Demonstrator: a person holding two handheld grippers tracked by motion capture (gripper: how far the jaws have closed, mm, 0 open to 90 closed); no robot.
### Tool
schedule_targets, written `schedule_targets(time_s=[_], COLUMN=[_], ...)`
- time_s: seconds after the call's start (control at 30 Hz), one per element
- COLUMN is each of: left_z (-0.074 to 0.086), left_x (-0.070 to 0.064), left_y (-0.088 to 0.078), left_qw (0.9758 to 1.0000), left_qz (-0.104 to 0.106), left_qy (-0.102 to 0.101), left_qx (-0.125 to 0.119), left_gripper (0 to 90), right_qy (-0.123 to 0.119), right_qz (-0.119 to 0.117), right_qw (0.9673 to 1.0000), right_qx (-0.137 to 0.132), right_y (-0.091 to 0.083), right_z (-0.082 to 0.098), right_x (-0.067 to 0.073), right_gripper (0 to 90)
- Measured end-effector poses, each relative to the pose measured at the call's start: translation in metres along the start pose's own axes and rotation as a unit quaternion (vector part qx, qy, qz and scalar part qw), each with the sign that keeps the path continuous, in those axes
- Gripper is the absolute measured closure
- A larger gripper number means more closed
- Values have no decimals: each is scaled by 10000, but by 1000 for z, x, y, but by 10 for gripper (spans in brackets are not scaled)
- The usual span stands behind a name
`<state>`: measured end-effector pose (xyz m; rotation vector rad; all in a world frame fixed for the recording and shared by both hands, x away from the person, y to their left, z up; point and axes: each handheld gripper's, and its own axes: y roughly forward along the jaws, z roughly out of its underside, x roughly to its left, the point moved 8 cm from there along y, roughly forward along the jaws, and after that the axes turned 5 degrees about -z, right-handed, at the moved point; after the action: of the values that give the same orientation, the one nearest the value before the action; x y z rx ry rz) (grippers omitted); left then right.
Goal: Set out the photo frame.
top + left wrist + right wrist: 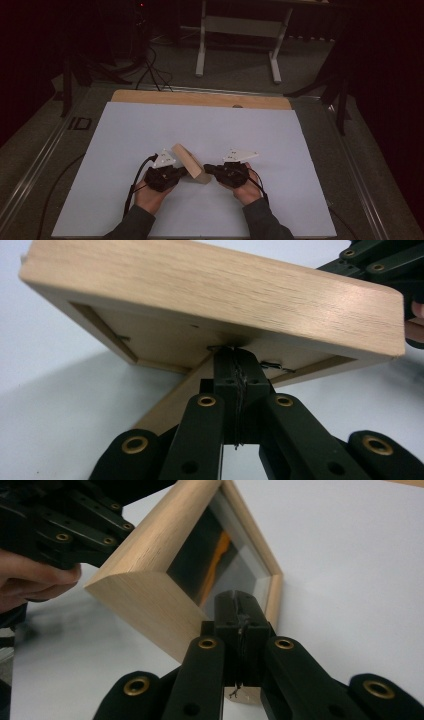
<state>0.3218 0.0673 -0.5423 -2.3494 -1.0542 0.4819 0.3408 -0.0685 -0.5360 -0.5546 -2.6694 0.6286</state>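
A light wooden picture frame stands tilted on the white sheet, between my two grippers. My left gripper is shut, its joined tips resting against the frame's recessed back beside a small metal clip. My right gripper is shut too, its tips touching the frame's glass front, which reflects something orange. In the right gripper view the left gripper and a hand show behind the frame.
The white sheet lies on a wooden board that shows along the far edge. A white table stand is on the floor behind. Cables run on the floor at the back left. A metal rail borders the left side.
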Motion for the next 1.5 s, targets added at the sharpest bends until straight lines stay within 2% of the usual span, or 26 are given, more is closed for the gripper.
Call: schedule_targets(time_s=[0.37, 0.63, 0.8, 0.87, 1.03, 1.2, 1.37, 1.5], left_z=[2, 2, 2, 2, 3, 1, -3, -6], left_x=[4, 8, 10, 10, 15, 21, 22, 23], left_y=[1, 2, 2, 2, 1, -5, -12, -17], left_qw=[9999, 9996, 9995, 9996, 9993, 9987, 9981, 9975], left_qz=[-106, -121, -123, -134, -188, -174, -180, -367], left_qy=[-63, -248, -275, -263, -309, -461, -523, -484], left_qx=[50, 10, -6, -10, -27, -161, -287, -360], left_gripper=[896, 896, 895, 891, 851, 779, 708, 654], right_qy=[-222, -420, -492, -532, -617, -653, -688, -659], right_qz=[-128, -205, -193, -151, -60, 19, 65, 107], right_qw=[9996, 9987, 9984, 9982, 9977, 9973, 9970, 9973], right_qx=[138, 199, 206, 233, 287, 322, 337, 292], right_y=[7, 15, 17, 17, 17, 16, 13, 10], right_z=[0, -1, -2, -1, 0, 0, 0, -2], right_x=[15, 30, 33, 32, 31, 29, 27, 24], right_gripper=[894, 893, 889, 861, 812, 765, 732, 703])
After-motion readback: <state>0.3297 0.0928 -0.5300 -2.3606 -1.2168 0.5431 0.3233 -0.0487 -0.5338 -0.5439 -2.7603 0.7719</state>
